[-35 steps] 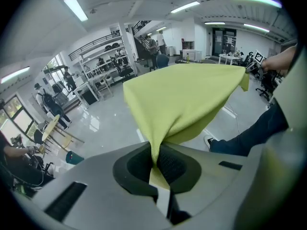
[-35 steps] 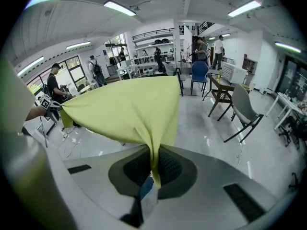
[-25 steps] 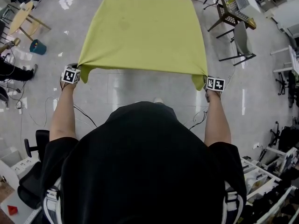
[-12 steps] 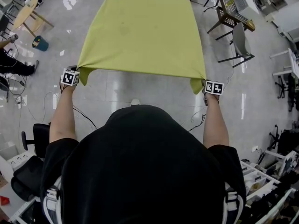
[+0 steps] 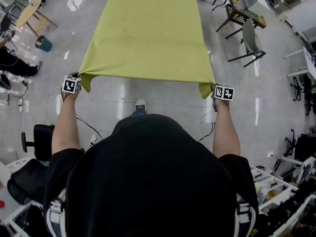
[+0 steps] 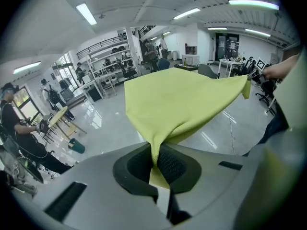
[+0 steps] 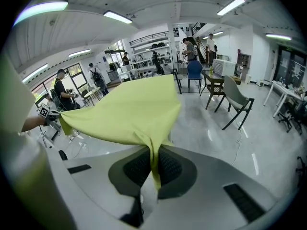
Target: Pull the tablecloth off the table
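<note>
Glossy grey floor (image 5: pixel 163 90) all round, with chairs (image 5: pixel 252 38) off the far-right corner of the tablecloth (image 5: pixel 148 33). Stretched flat and taut, near edge lifted, far part probably resting on a tabletop hidden underneath. Left tool (image 6: pixel 156 162) clamped tight on the near-left corner, right tool (image 7: pixel 154 166) clamped on the near-right corner. Pull the 2 corners back evenly and level, straight away from the far edge, at 1 steady pace. Avoid letting 1 corner lead, to prevent twisting or snagging. No loosening until the far hem drops free.
</note>
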A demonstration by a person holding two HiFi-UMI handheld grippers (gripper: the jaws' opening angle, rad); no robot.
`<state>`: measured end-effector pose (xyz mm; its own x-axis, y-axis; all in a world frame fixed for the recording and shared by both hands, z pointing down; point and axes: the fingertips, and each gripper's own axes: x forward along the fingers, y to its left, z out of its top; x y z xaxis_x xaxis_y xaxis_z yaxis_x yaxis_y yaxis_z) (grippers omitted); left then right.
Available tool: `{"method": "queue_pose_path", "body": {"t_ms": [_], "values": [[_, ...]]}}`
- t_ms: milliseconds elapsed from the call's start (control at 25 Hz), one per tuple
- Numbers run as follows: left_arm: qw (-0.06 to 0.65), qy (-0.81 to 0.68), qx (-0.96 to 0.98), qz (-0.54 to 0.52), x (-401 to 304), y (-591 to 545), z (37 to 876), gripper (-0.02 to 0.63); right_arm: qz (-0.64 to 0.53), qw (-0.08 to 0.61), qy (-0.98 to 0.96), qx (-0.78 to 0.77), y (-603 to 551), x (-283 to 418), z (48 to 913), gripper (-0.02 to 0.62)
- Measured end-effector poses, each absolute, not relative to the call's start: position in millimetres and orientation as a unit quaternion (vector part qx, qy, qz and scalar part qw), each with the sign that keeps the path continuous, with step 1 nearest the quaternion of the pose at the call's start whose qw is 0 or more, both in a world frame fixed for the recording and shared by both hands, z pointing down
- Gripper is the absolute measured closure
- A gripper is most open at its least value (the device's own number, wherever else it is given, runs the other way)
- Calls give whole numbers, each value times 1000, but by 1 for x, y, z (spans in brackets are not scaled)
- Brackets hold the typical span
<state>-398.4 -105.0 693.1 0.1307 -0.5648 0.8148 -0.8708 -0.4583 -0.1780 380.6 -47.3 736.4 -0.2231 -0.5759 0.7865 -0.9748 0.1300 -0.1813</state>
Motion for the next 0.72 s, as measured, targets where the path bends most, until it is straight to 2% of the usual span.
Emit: {"method": "queue_pose_path", "body": {"t_ms": [720], "values": [[149,-526,738,396,-379,-1,649,581,329,241,-717,565,55,400,712,571]]}}
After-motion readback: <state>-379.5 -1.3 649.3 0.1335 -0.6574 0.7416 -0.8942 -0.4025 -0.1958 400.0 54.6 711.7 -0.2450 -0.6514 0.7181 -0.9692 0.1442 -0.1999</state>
